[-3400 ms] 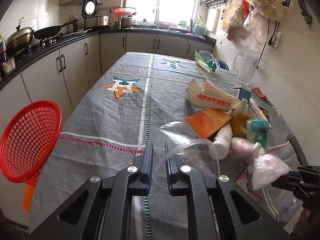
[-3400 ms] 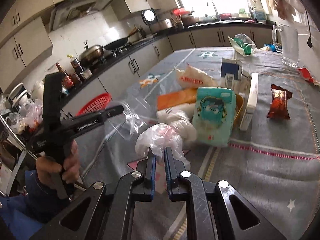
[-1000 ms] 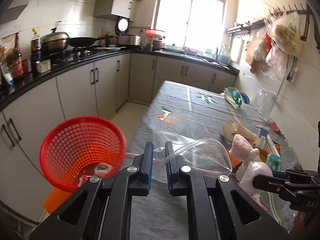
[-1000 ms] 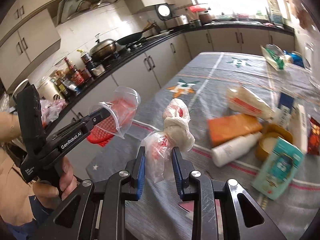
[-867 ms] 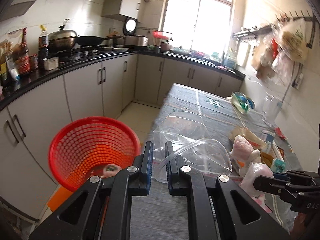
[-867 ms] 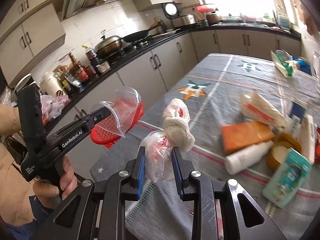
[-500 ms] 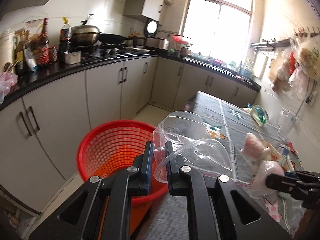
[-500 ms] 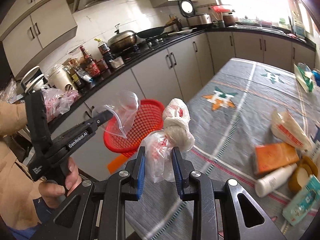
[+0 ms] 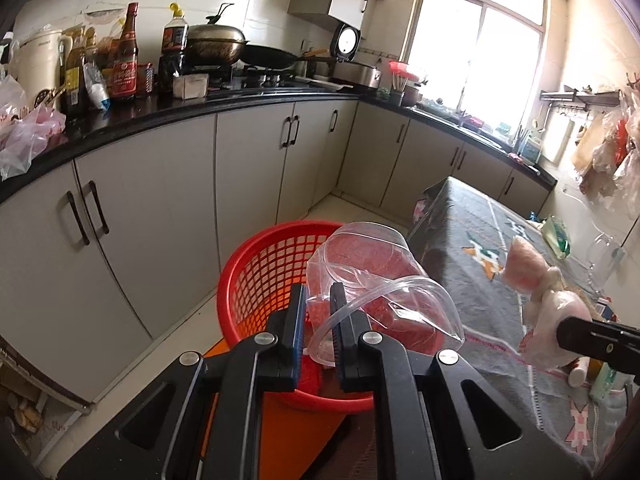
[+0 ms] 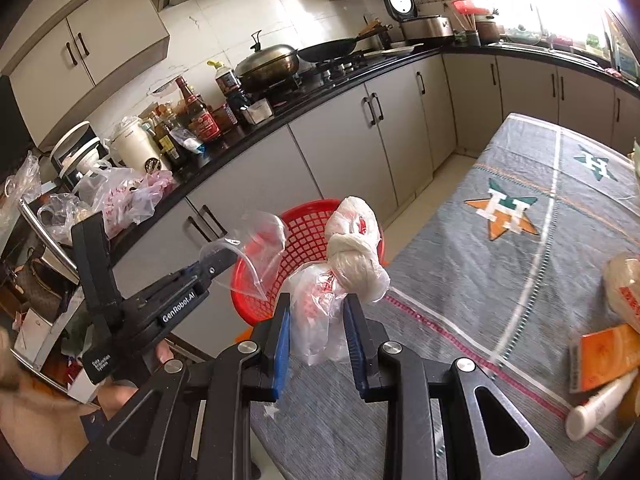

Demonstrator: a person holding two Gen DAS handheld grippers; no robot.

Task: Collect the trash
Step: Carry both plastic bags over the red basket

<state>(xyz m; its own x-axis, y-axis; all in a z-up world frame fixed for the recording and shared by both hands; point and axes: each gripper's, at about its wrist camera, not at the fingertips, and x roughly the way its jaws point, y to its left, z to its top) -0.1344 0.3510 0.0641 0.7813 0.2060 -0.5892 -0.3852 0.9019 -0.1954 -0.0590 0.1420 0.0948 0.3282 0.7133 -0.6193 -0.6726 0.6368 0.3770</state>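
Note:
My left gripper (image 9: 316,308) is shut on a clear plastic container (image 9: 380,280) and holds it over the red mesh basket (image 9: 260,276), which stands on the floor beside the table. It also shows in the right wrist view (image 10: 224,258). My right gripper (image 10: 314,328) is shut on a knotted white plastic bag (image 10: 344,264) with red print, held above the table's near corner, just right of the basket (image 10: 304,216). The bag also shows in the left wrist view (image 9: 548,312).
The grey-clothed table (image 10: 500,240) holds an orange packet (image 10: 608,352), a white tube (image 10: 600,404) and a wrapped bread bag (image 10: 624,280) at the right. Grey cabinets (image 9: 160,208) and a cluttered black counter (image 9: 120,116) run along the left.
Both grippers have swung left from the table toward the red basket. The clear container now hangs over the basket, and the bag has come close beside it.

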